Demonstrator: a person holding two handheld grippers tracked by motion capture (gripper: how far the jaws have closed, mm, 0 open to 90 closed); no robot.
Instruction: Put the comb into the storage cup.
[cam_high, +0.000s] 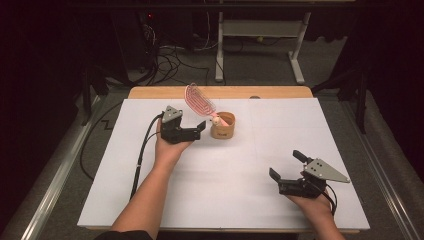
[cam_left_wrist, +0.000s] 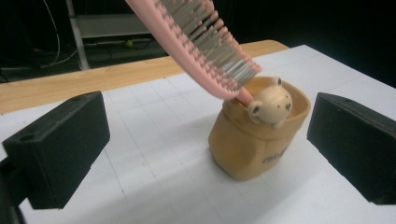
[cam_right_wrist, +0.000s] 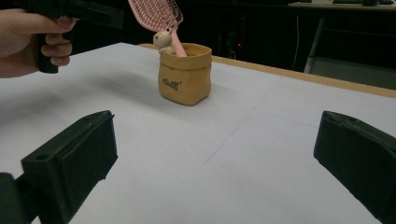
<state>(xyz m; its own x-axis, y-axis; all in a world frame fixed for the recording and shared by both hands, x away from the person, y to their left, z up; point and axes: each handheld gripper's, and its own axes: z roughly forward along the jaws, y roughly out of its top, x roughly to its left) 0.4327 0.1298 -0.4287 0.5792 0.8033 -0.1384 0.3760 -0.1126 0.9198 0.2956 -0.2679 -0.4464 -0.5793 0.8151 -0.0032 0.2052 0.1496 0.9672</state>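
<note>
- The pot stood on the table, holding a pink brush.
- The left gripper sat beside the pot, jaws spread, empty.
- The right gripper lay well apart, jaws spread.

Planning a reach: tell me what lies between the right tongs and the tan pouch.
Nothing: in the right gripper view, only bare white table runs from the right tongs to the tan pouch.

High view: set above the near edge, directed forward and down over the whole tabletop. Left gripper view: held low and close, faced at the tan pouch. Right gripper view: placed farther off; the same pouch is shared.
</note>
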